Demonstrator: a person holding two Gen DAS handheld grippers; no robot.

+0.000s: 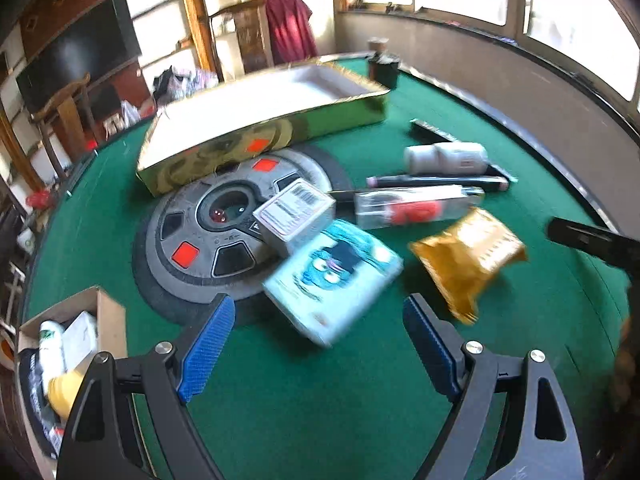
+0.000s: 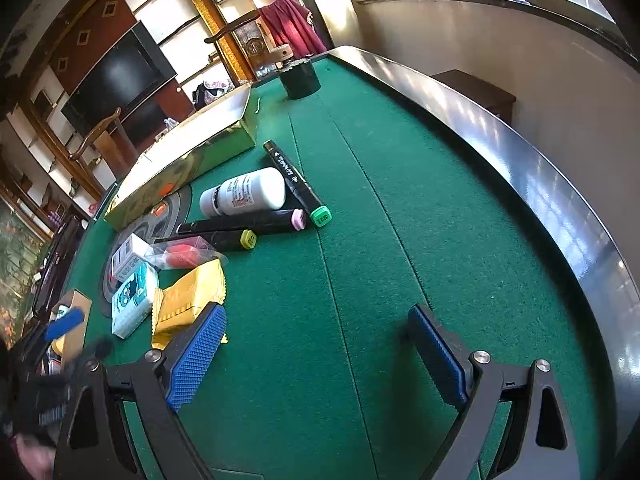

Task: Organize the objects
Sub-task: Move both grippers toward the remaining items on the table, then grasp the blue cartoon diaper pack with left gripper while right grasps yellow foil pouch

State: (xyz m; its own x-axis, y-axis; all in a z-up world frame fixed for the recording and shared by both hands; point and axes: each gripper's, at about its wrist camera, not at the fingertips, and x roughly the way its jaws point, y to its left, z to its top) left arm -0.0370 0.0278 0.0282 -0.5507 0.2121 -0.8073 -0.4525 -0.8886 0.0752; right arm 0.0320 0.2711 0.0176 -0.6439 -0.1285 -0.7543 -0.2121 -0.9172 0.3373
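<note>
The left gripper (image 1: 320,340) has its blue jaws spread wide, with nothing between them. It hangs over the green table (image 1: 300,408). Just past its tips lies a light blue box (image 1: 336,276) with a cartoon face. A small white box (image 1: 294,214) leans on it. A gold packet (image 1: 468,260) lies to the right.

The right gripper (image 2: 316,352) is spread wide too, over bare green felt, and holds nothing. The gold packet (image 2: 192,296) sits beside its left jaw. Farther off are a white bottle (image 2: 244,196) and three black markers (image 2: 296,180). A long gold tray (image 1: 260,120) sits at the back. A brown box (image 1: 72,344) of things sits at the left edge.
</note>
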